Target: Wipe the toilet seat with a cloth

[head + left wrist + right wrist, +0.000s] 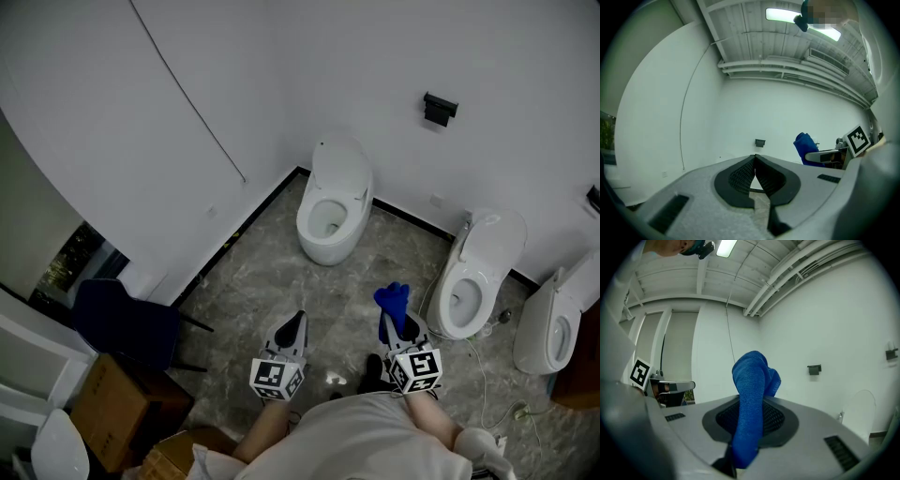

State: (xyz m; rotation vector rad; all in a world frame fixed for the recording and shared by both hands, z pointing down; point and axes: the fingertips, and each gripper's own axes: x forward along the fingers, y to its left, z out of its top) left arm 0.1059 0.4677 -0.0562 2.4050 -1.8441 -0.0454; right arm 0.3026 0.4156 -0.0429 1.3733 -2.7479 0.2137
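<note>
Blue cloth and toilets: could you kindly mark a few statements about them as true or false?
1. The blue cloth is clamped in the right claw. True.
2. The left claw holds a second cloth. False: its jaws meet at the tips with nothing between them.
3. Three toilets show in the head view. True.
4. The blue cloth is lying on a toilet seat. False: it is held up over the floor, apart from every toilet.
</note>
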